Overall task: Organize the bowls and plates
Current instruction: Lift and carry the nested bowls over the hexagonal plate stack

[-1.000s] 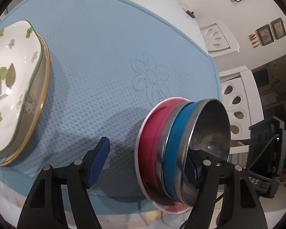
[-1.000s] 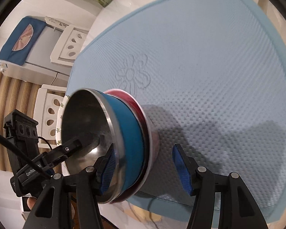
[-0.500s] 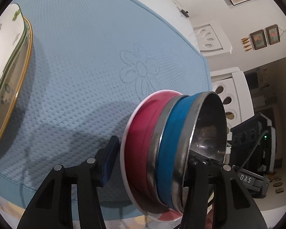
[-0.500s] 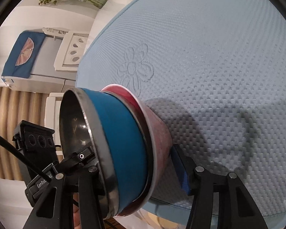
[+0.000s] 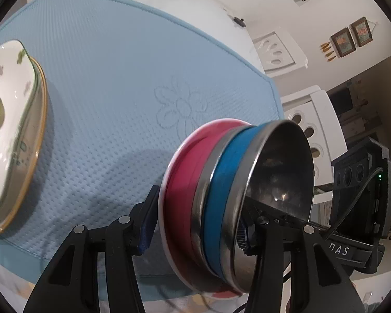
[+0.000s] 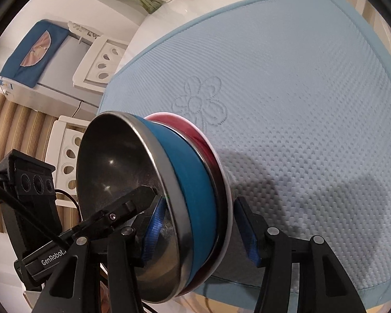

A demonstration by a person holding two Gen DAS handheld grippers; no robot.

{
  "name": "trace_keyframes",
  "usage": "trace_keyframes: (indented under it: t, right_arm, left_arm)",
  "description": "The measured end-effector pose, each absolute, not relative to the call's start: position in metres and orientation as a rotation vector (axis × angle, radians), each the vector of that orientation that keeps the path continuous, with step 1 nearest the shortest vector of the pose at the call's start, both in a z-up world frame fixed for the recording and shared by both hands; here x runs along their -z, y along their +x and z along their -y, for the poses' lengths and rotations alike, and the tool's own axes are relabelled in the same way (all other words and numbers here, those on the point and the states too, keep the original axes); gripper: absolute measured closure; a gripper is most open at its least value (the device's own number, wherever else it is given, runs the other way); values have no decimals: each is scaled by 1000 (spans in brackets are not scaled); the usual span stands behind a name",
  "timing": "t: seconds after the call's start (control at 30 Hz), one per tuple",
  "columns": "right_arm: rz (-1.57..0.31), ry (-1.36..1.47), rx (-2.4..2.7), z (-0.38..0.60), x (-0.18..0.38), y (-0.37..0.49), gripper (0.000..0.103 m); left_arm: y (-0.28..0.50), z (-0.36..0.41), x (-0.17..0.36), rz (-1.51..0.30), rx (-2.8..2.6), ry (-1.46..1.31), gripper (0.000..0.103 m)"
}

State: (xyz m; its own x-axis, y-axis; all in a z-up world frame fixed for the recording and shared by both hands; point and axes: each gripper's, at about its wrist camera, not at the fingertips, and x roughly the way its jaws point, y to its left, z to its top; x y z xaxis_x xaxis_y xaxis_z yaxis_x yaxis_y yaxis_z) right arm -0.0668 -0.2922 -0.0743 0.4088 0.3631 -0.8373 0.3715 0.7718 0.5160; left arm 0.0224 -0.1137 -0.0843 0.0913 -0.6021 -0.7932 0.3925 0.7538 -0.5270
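we see open blue mat between the floral plate at the left edge and the nested bowls at the near edge; a gripper could pass there. in the right wrist view the mat lies bare to the right of the bowl stack. both grippers straddle the stack: the left gripper and the right gripper each have one finger inside the steel bowl, crowding it. white chairs stand close beyond the table edge.

Both hand-held grippers have closed onto the nested bowls
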Motion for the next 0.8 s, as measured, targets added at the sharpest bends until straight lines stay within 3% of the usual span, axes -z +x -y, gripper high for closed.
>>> trace_keyframes:
  t: [0.43,0.8]
  right_arm:
    - [-1180,792,18,263,38,-39,50]
    - [-1179,741,-69,179,-10,19,50]
  left_arm:
    - [29,73,34,-1212,686,-242,57]
    - [58,-13,-21,-1144,586,-308,57]
